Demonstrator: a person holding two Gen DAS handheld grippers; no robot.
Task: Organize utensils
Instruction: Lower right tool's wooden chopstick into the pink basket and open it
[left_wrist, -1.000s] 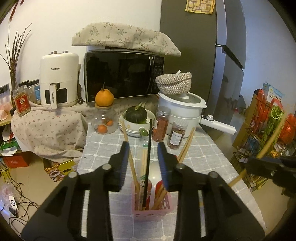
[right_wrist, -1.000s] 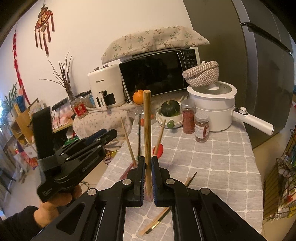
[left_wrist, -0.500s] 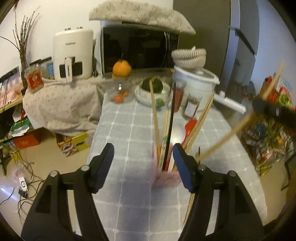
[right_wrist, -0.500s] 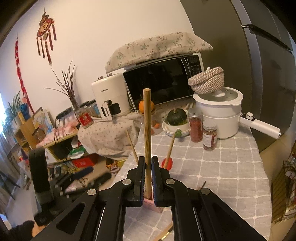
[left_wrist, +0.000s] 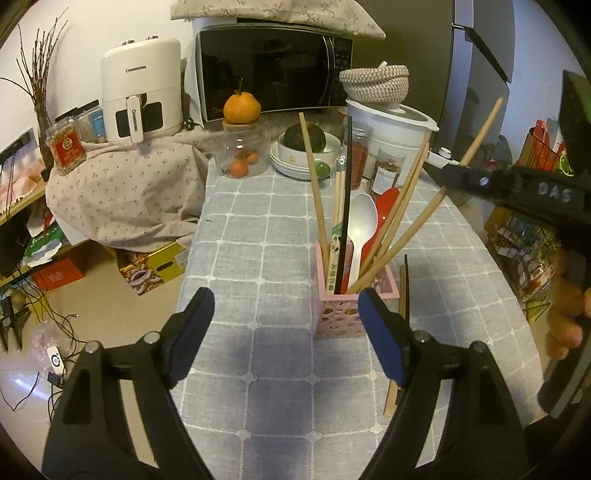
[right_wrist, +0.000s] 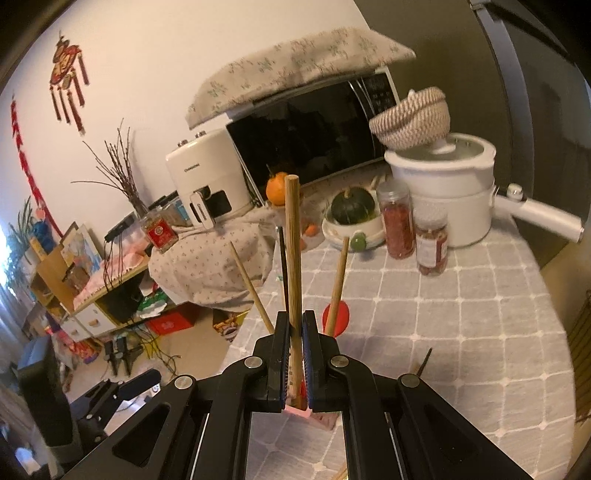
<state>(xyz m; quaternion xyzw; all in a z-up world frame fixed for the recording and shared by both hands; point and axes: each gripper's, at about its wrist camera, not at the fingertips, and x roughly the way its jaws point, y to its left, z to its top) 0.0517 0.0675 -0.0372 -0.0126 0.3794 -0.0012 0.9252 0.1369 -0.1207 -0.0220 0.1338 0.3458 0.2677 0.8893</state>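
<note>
Where grey checked tablecloth (left_wrist: 258, 236) spreads — (microwave (left_wrist: 273, 70) behind)

- A white wall (right_wrist: 155, 74) has red hanging decorations (right_wrist: 68, 79) on it.
- A black microwave (left_wrist: 273, 70) sits under a flowery cloth (right_wrist: 295, 64).
- The desk (left_wrist: 258, 236) wears a grey checked cloth.
- The floor (left_wrist: 110, 314) is tan, with wires (left_wrist: 44, 332) on it.
</note>
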